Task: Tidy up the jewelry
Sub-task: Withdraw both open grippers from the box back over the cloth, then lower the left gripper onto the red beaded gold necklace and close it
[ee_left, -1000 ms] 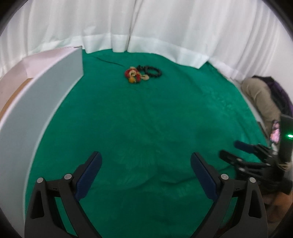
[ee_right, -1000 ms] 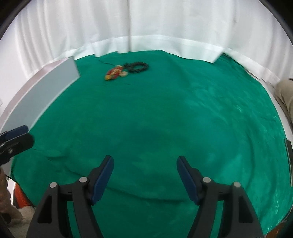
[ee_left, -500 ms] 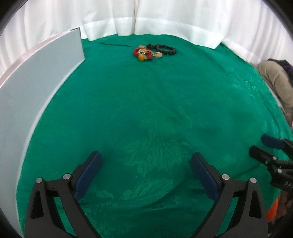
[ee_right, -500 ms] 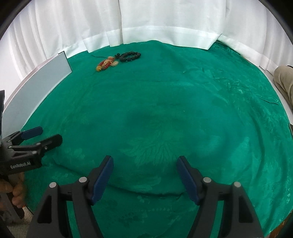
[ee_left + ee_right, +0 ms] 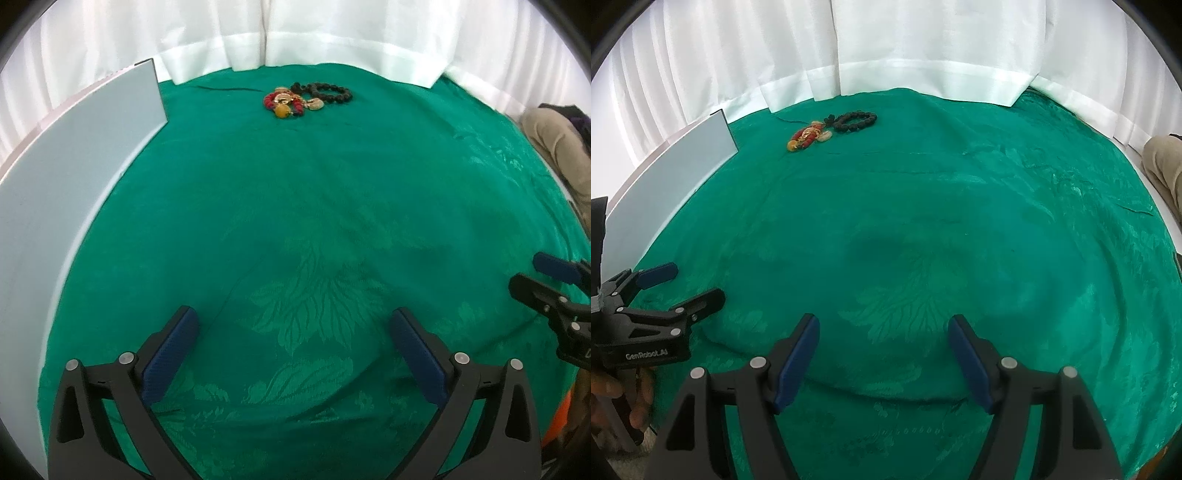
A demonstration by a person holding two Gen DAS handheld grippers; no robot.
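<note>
Both the left gripper (image 5: 293, 332) and right gripper (image 5: 882, 341) hang spread wide over the green cloth (image 5: 314, 221), nothing between their pads. The 2 bracelets, a red beaded bracelet (image 5: 283, 103) touching a dark beaded bracelet (image 5: 327, 91), lie well beyond both grippers at the cloth's far edge, near the white panel (image 5: 85, 147)

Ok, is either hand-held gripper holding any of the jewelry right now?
No. The left hand-held gripper and right hand-held gripper are both open and empty; the bracelets lie far off on the green cloth.

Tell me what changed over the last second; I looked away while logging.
The left gripper sank and tipped further down toward the green cloth. Nothing was grasped or released. Both grippers stay open and empty, the right gripper steady; the black bracelet and red-and-gold jewelry lie untouched.
</note>
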